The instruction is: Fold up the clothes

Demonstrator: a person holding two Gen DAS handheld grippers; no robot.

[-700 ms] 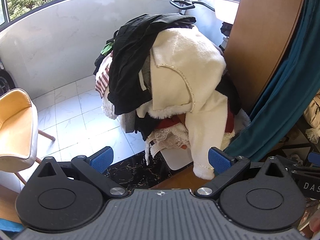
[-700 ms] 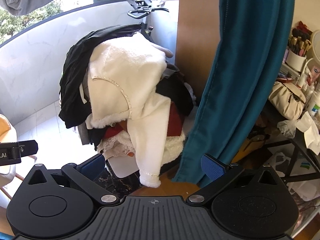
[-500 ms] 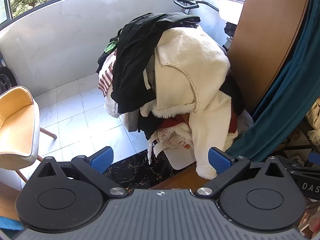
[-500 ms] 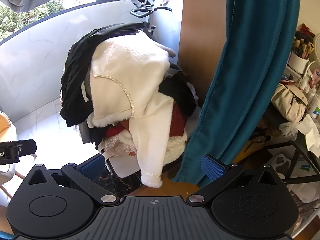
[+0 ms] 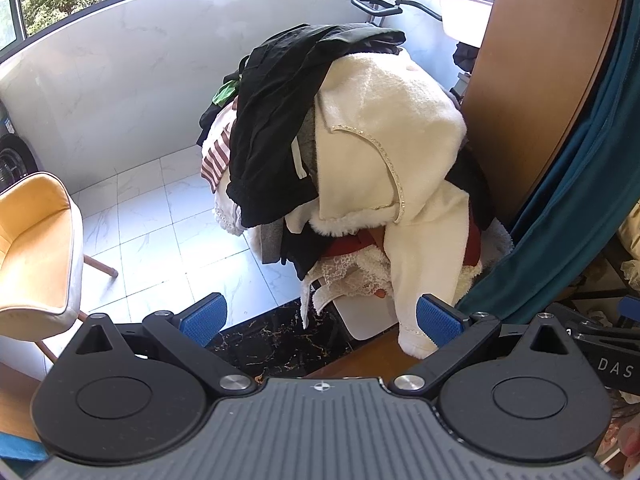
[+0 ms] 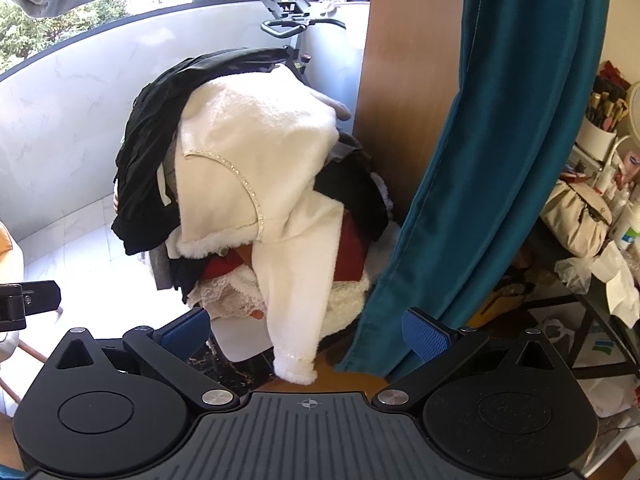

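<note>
Facing the clothes pile, both grippers, left and right, hold jaws wide, empty. A white coat tops the pile, beside a teal curtain.

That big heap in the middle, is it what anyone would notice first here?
Yes: the clothes pile fills the centre, a cream fleecy coat and black garment draped on top. A teal curtain hangs right of it; both grippers, left and right, are open and empty.
</note>
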